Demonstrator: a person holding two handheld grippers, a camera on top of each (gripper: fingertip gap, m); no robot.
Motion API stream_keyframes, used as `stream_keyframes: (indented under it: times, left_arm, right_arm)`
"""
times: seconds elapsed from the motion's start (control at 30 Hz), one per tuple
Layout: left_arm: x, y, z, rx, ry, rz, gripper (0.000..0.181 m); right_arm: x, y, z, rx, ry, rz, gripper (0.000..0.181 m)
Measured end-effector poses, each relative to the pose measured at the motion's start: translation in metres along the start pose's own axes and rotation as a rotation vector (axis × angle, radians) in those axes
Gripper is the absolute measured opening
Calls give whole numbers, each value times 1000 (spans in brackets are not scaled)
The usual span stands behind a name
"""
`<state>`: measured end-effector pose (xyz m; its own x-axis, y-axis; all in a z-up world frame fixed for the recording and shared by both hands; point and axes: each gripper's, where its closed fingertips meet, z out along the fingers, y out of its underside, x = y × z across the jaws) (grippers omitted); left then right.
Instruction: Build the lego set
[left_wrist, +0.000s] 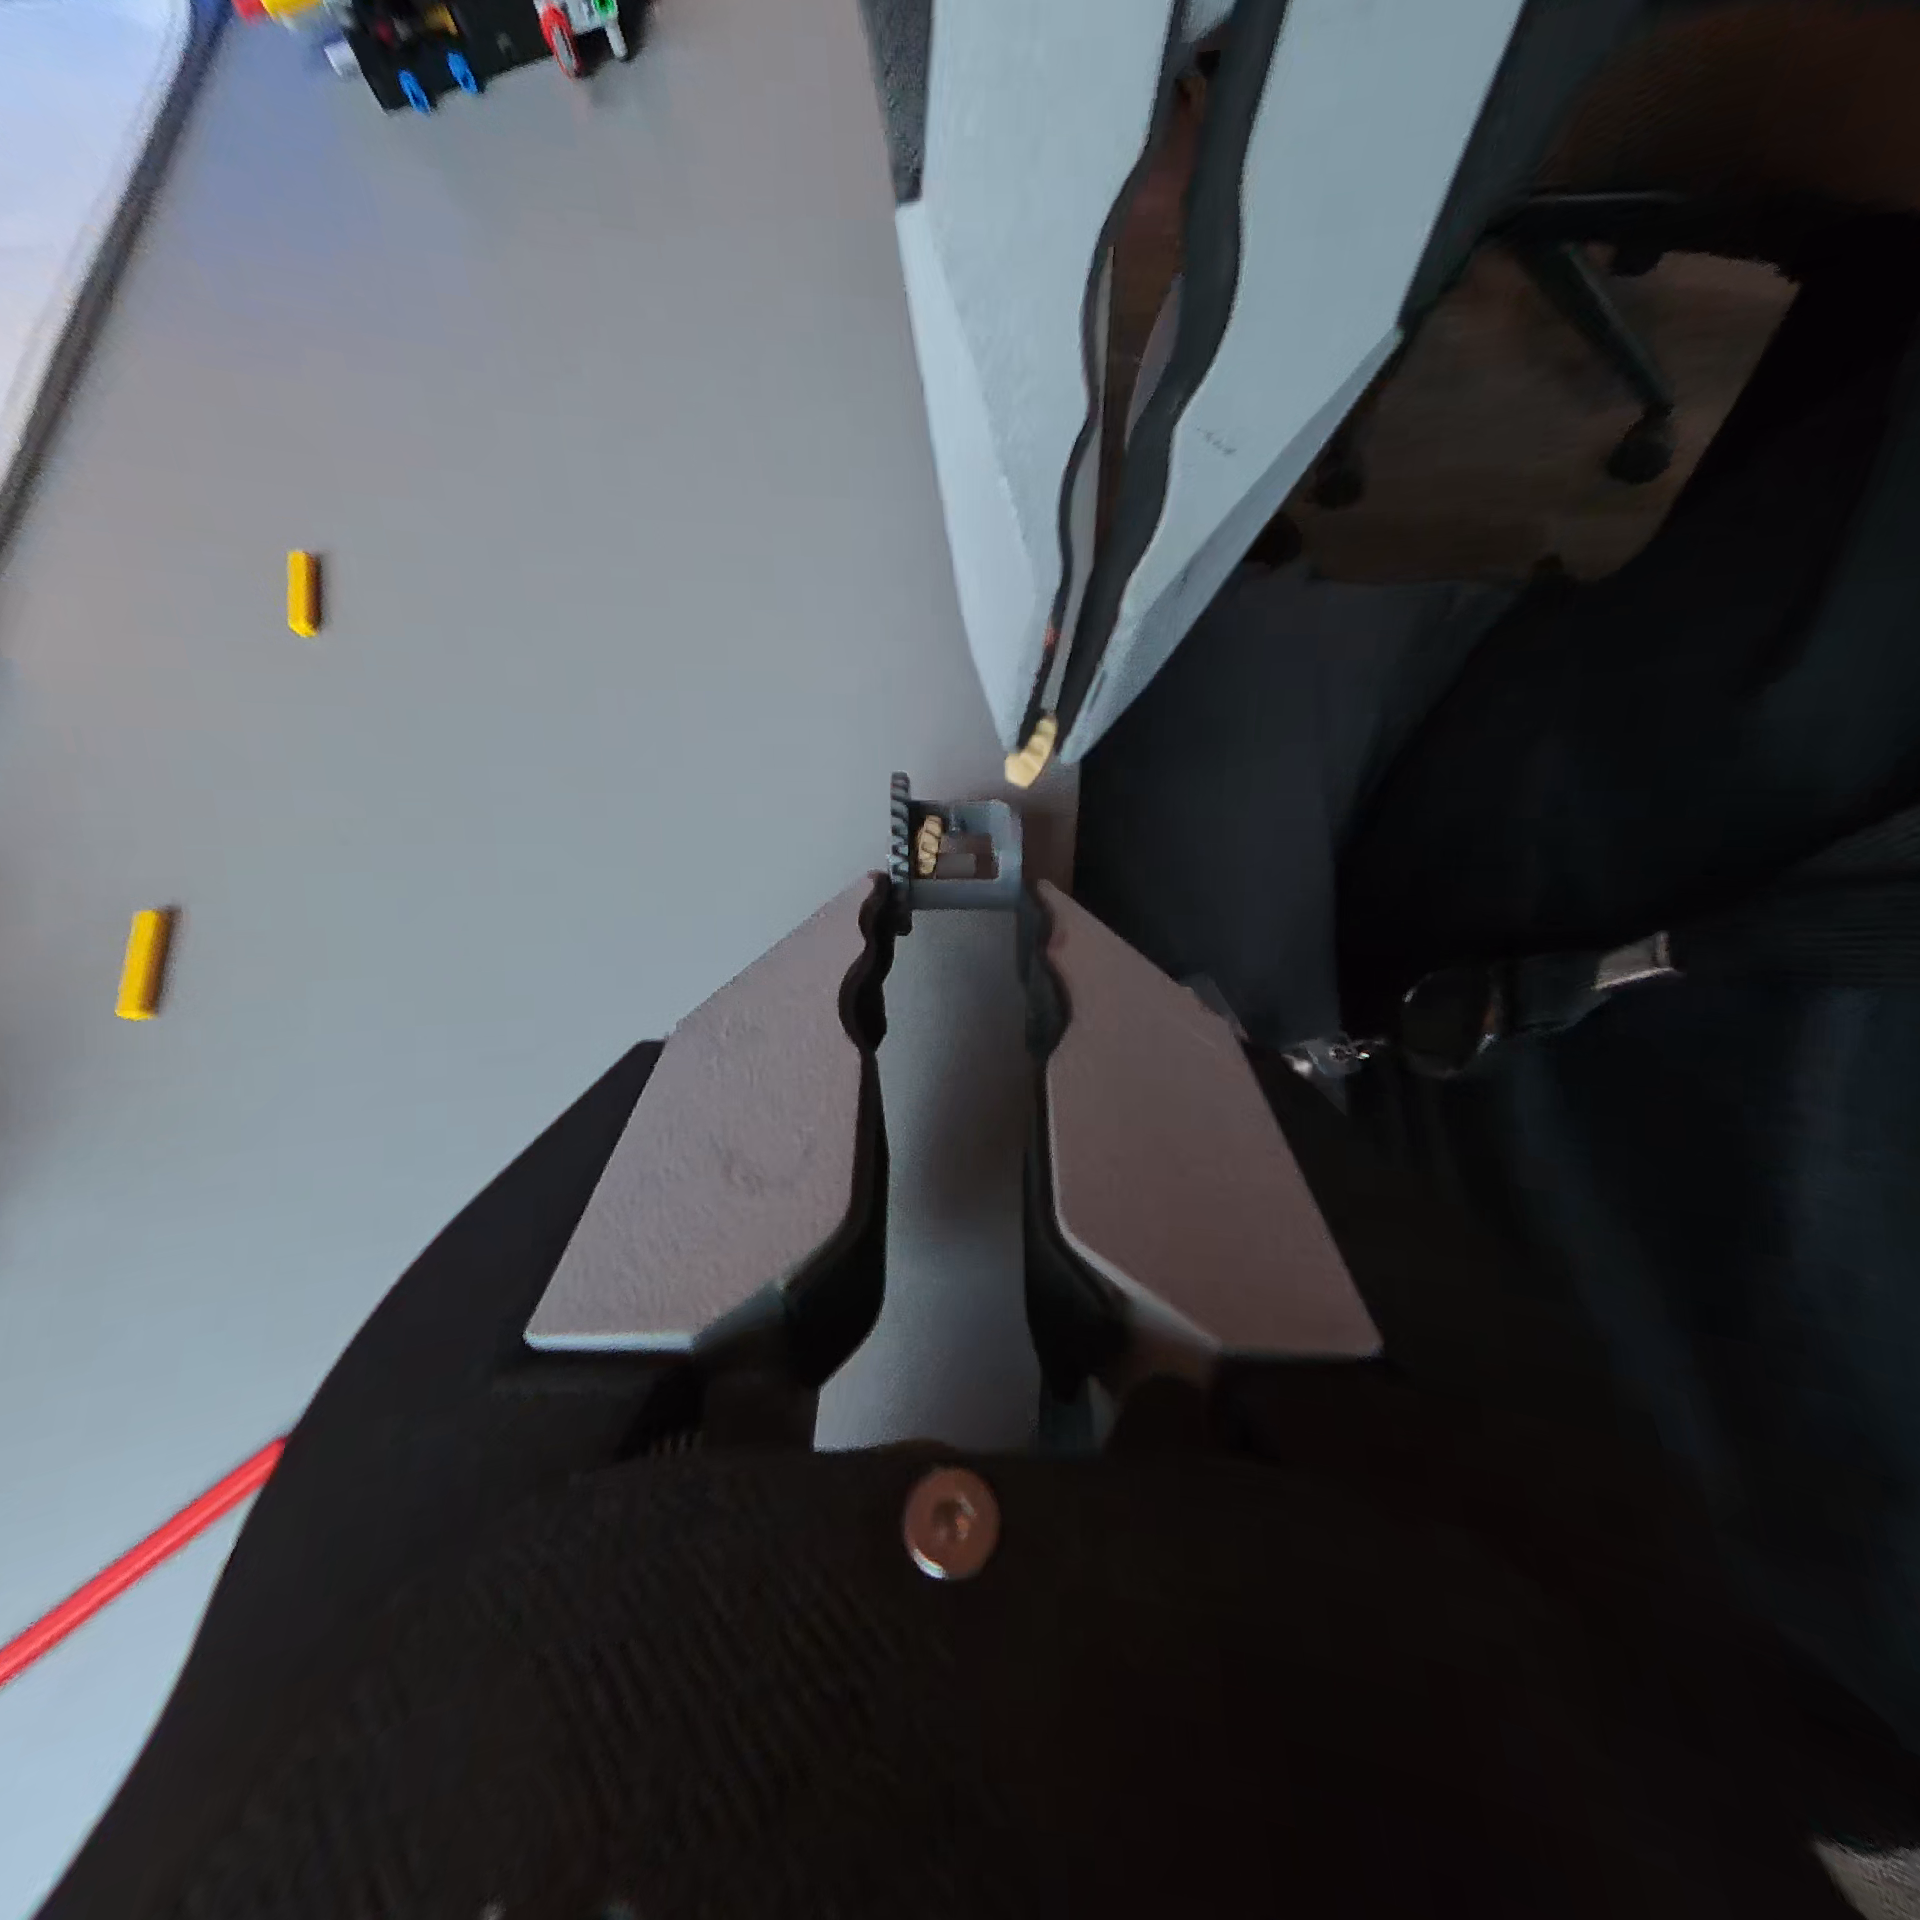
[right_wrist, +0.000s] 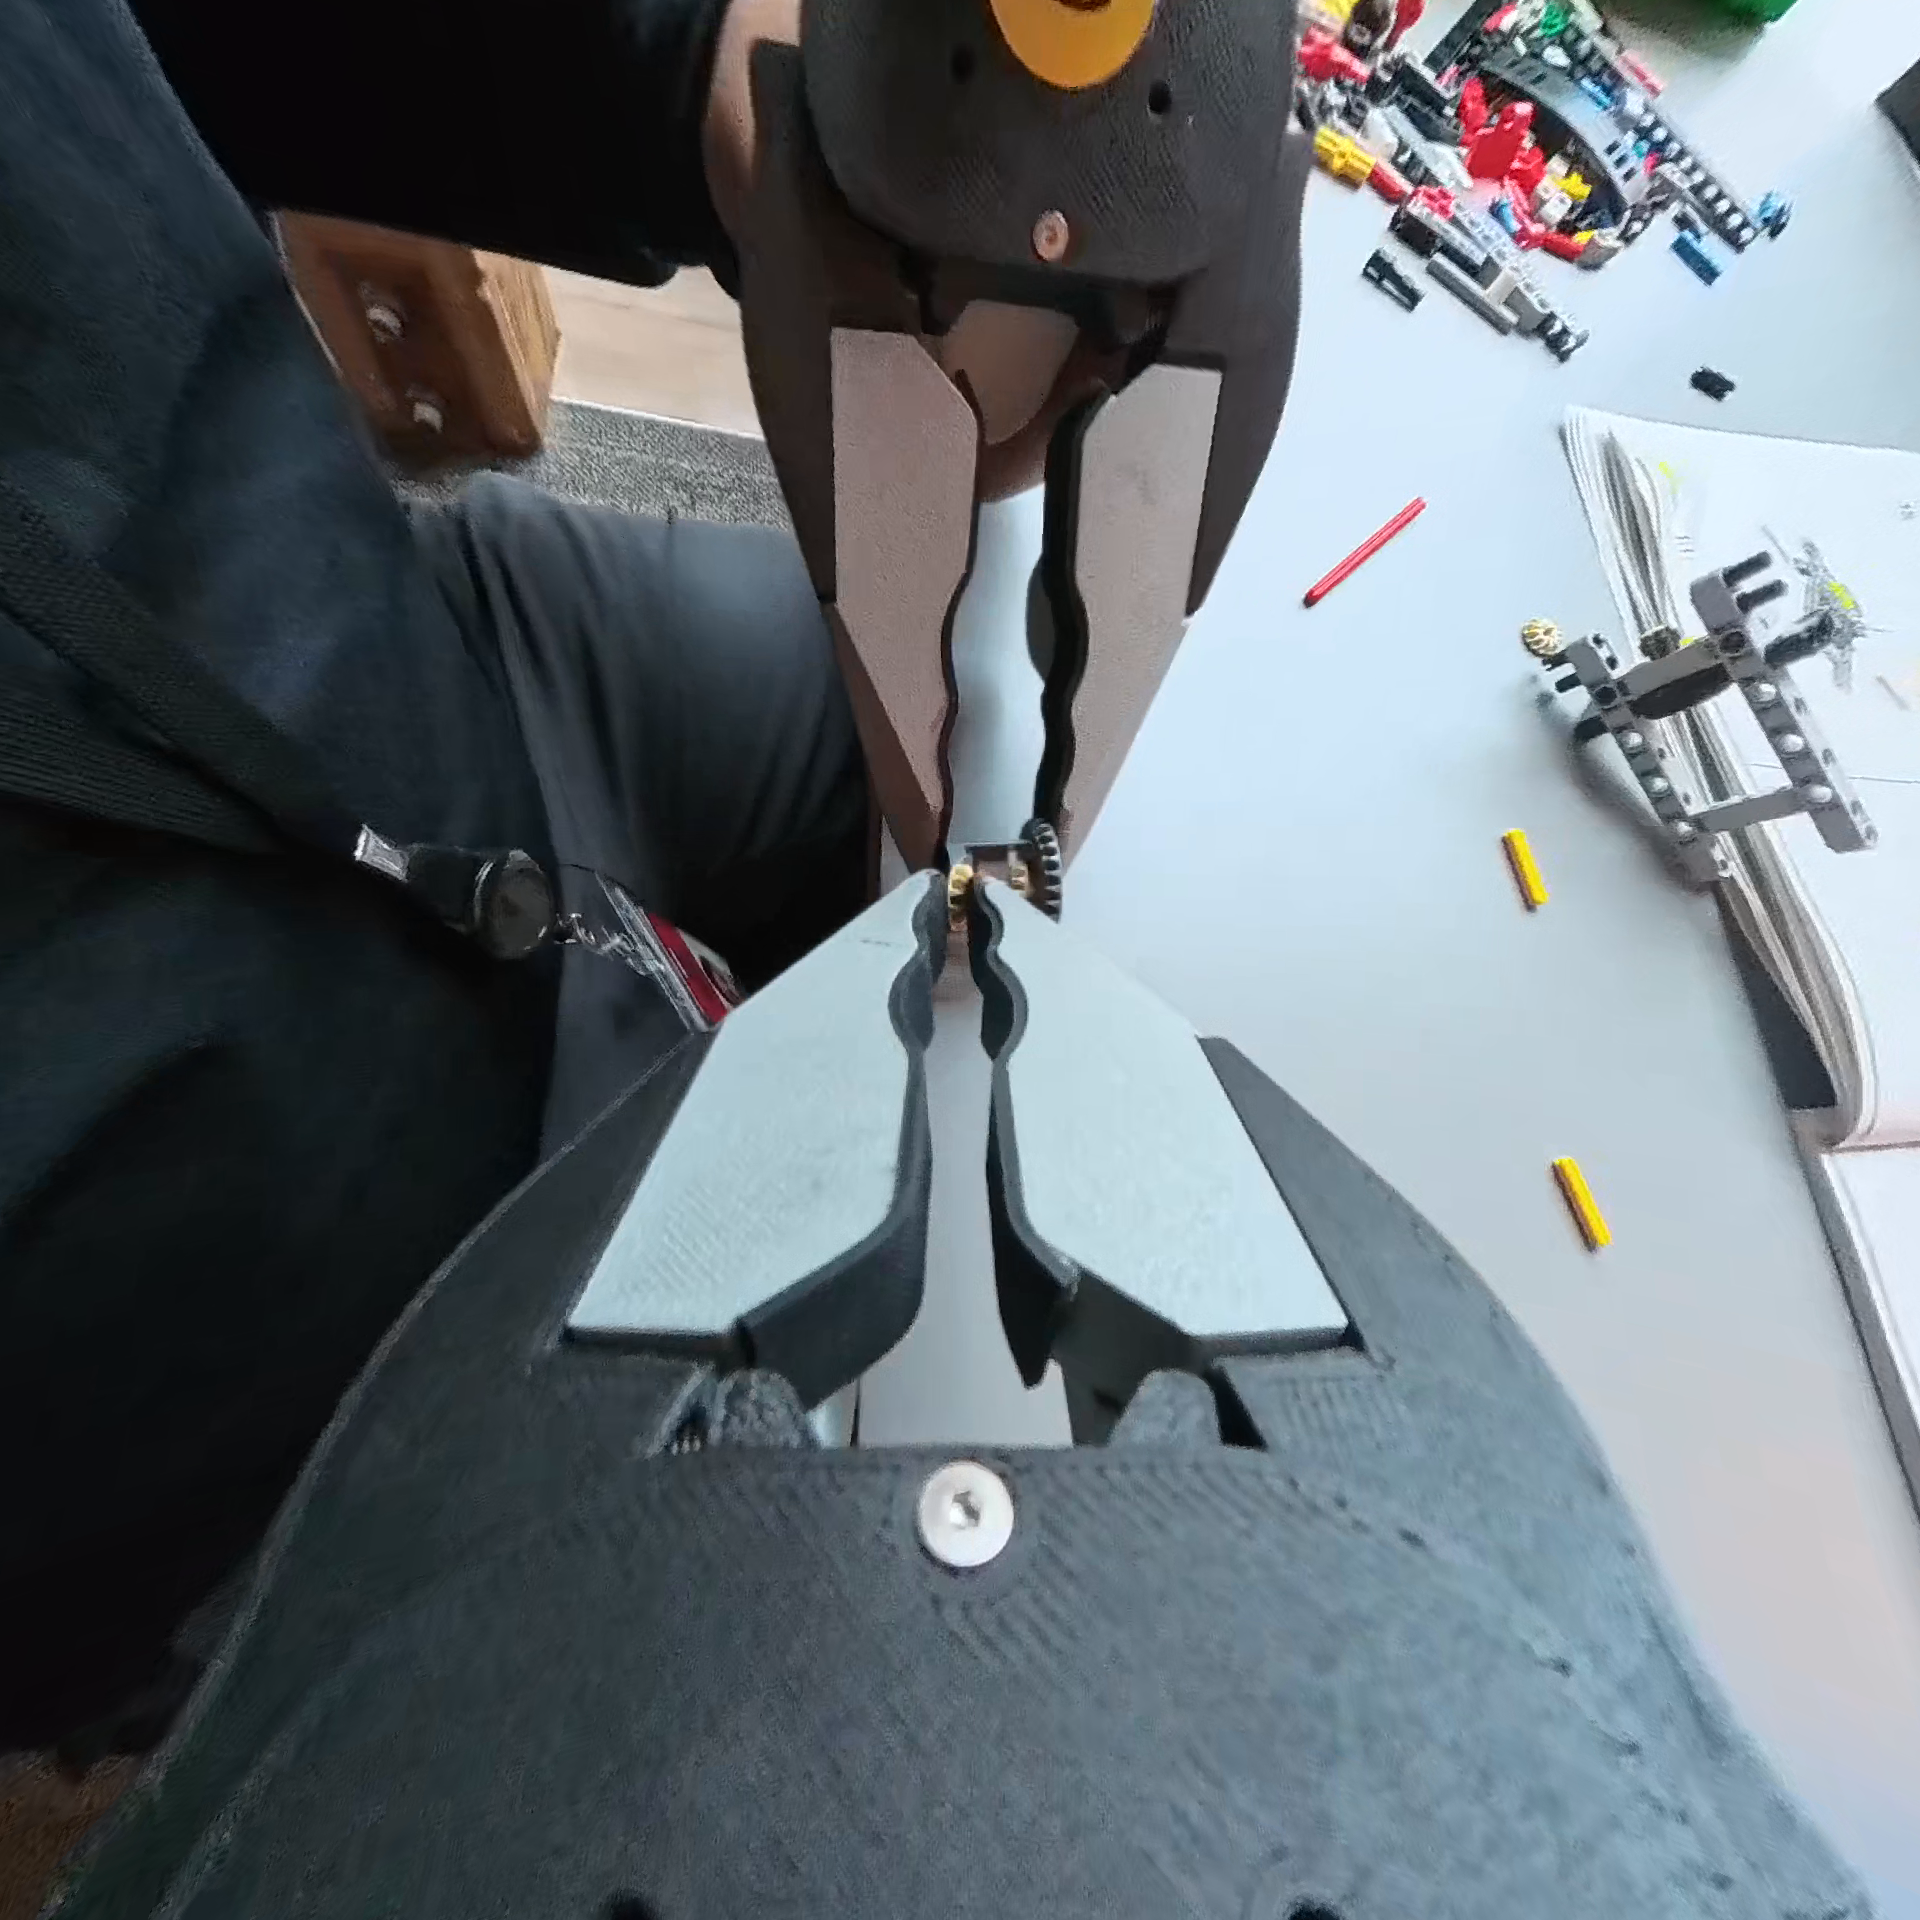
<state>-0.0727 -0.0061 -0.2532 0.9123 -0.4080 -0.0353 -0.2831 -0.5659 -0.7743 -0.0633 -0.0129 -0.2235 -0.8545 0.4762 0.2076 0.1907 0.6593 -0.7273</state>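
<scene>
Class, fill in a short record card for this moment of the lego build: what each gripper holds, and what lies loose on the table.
Left gripper: shut on the grey gear assembly, which carries a black gear and a tan gear
Right gripper: shut on a small tan gear, brought up to the assembly
Loose on table: two yellow pieces, red axle, grey frame
Far end: pile of mixed bricks

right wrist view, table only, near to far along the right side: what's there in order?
Near yellow piece → far yellow piece → grey frame → red axle → loose brick pile.
</scene>
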Motion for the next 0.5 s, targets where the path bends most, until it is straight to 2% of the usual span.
stream_keyframes:
  times: [0.13, 0.27, 0.5]
  left_arm:
    - [-4, -2, -1, 15, -65, 90, 21]
    - [-4, -3, 0, 21, -69, 102, 21]
    - [-2, -7, -2, 46, -78, 154, 21]
  right_arm:
    - [1, 1, 4, -27, 14, -51, 0]
    - [3, 0, 5, -39, 8, -60, 0]
    - [2, 1, 7, -74, -79, -43, 0]
